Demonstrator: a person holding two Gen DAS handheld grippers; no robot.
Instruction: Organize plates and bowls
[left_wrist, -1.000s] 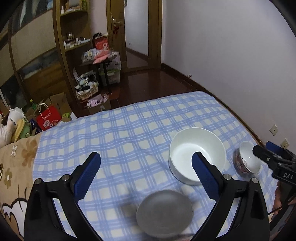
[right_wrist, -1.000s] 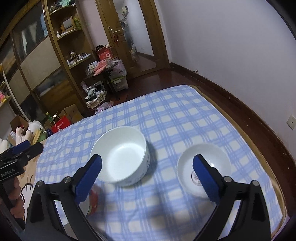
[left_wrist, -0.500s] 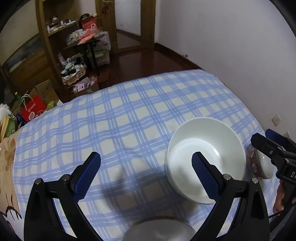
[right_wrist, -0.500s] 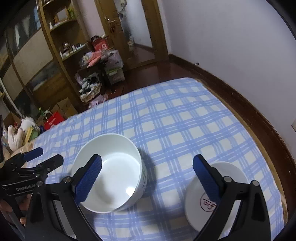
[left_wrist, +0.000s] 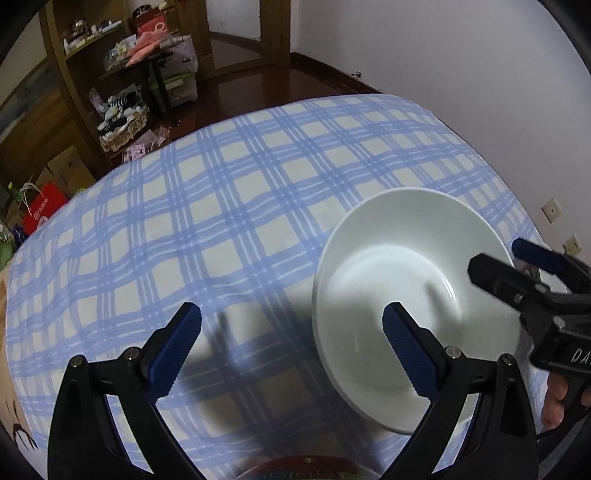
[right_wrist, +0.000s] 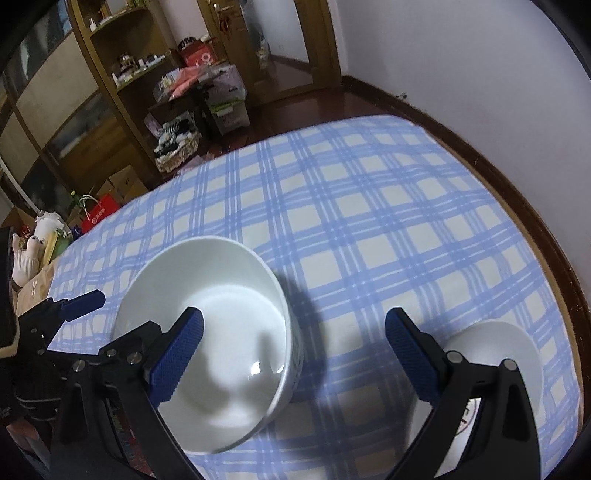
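Observation:
A large white bowl (left_wrist: 406, 295) (right_wrist: 210, 325) stands upright on the blue checked cloth (left_wrist: 221, 221), between the two grippers. My left gripper (left_wrist: 291, 325) is open and low over the cloth, its right finger in front of the bowl's near wall. My right gripper (right_wrist: 293, 328) is open too; its left finger overlaps the bowl's inside, and a small white bowl (right_wrist: 495, 354) with a red mark inside sits behind its right finger. A red patterned bowl rim (left_wrist: 306, 469) peeks in below the left gripper. Each gripper shows in the other's view (left_wrist: 496, 256) (right_wrist: 107, 317).
The cloth-covered surface ends at a wooden edge (right_wrist: 546, 266) near the white wall on the right. Beyond the far edge are dark wood floor, shelves (right_wrist: 122, 74), boxes and a red bag (left_wrist: 40, 210). A hand (left_wrist: 554, 402) holds the right gripper.
Both grippers have come down and forward toward the large white bowl, which now looms larger. The dish below the left gripper has slid almost out of view.

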